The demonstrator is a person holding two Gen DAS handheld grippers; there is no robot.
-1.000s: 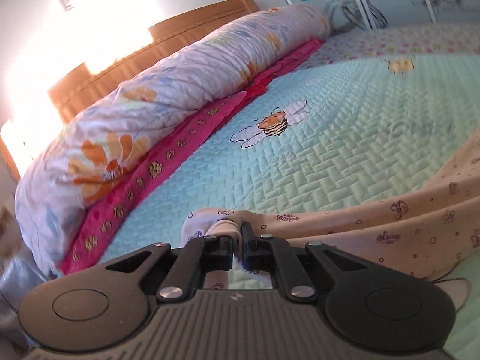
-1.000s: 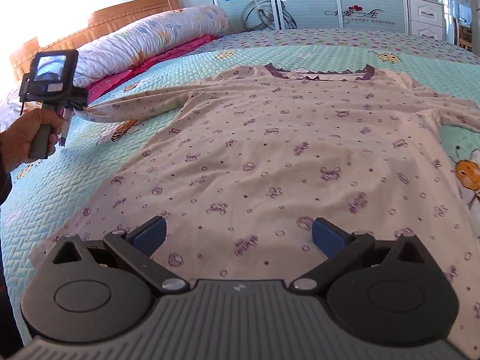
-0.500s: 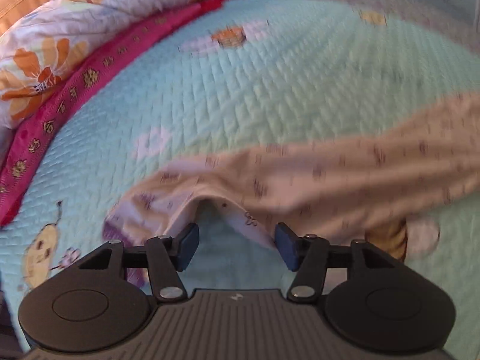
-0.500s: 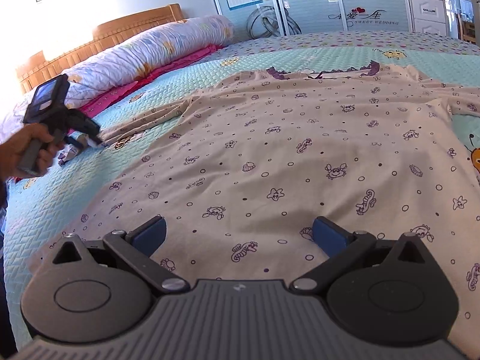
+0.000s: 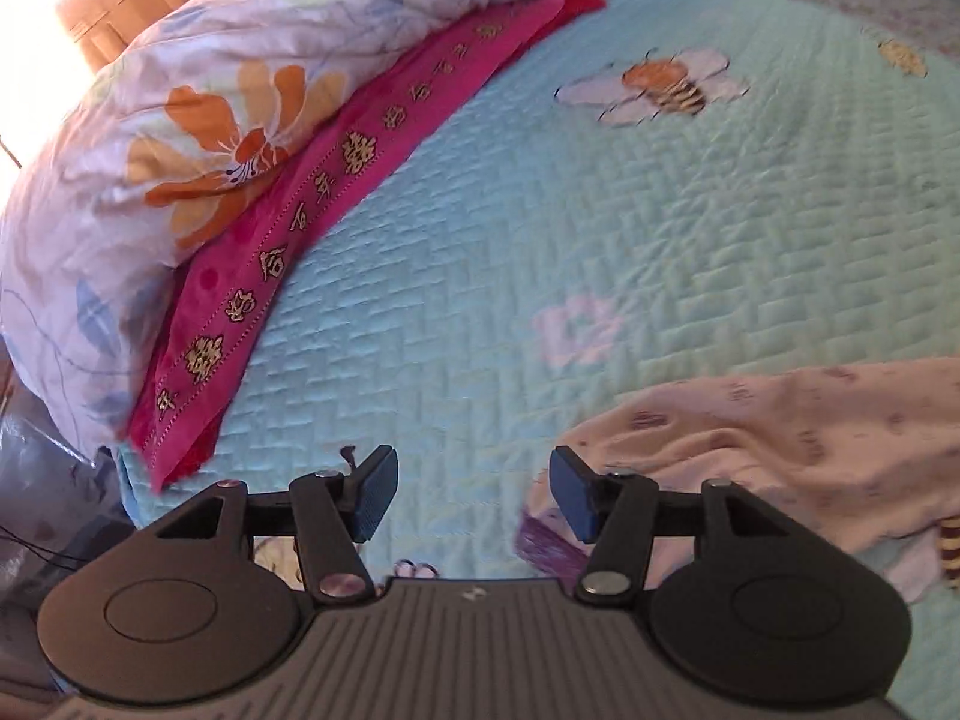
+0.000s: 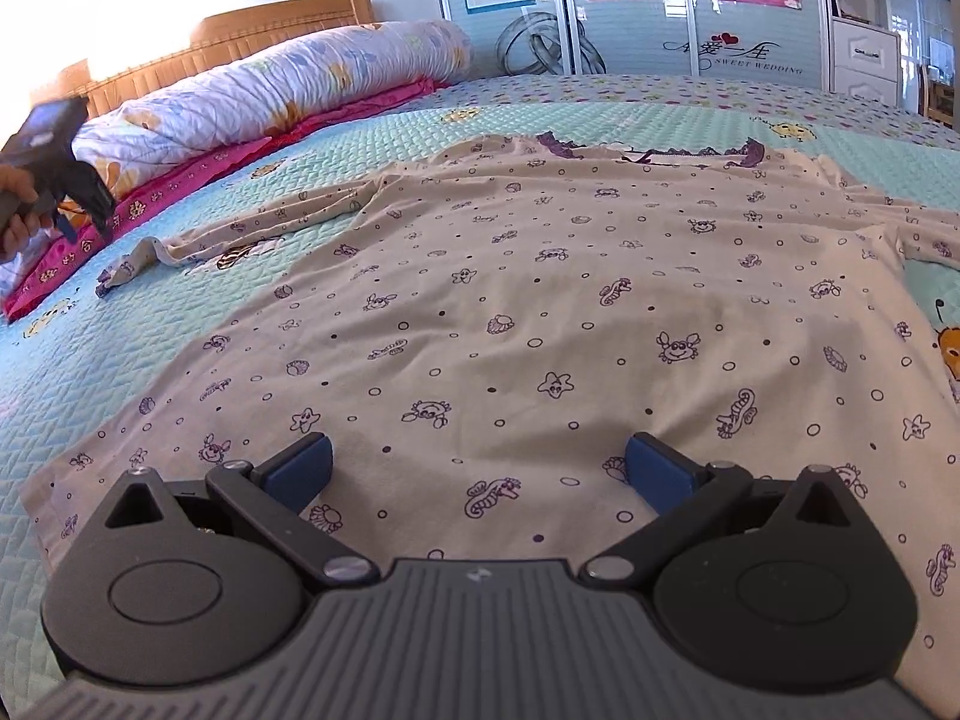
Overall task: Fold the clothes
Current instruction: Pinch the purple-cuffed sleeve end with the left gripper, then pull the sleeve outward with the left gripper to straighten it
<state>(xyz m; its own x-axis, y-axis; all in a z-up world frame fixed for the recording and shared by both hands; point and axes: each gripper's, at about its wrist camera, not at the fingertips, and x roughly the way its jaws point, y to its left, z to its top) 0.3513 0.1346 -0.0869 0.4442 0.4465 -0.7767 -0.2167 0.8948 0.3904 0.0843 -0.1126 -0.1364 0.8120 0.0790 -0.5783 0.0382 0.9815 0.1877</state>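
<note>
A cream nightshirt [image 6: 540, 300] with purple sea-creature prints lies spread flat on the teal quilted bedspread [image 5: 600, 228], its collar at the far side. Its left sleeve [image 6: 240, 234] lies stretched out on the quilt, the cuff crumpled. In the left wrist view that sleeve [image 5: 780, 438] lies at the lower right, the purple cuff just under the right finger. My left gripper [image 5: 474, 489] is open with only quilt between its pads; a hand holds it up to the left of the cuff [image 6: 84, 222]. My right gripper [image 6: 478, 468] stands open over the shirt's near hem, holding nothing.
A rolled floral duvet [image 6: 288, 84] and a pink embroidered cloth [image 6: 180, 186] run along the wooden headboard [image 6: 240, 24] on the left. Wardrobe doors [image 6: 690, 0] stand beyond the bed. The sleeve partly covers a bee print on the quilt.
My left gripper opened and let go of the sleeve cuff, then drew away to the left. The sleeve dropped onto the quilt. The right gripper stayed put.
</note>
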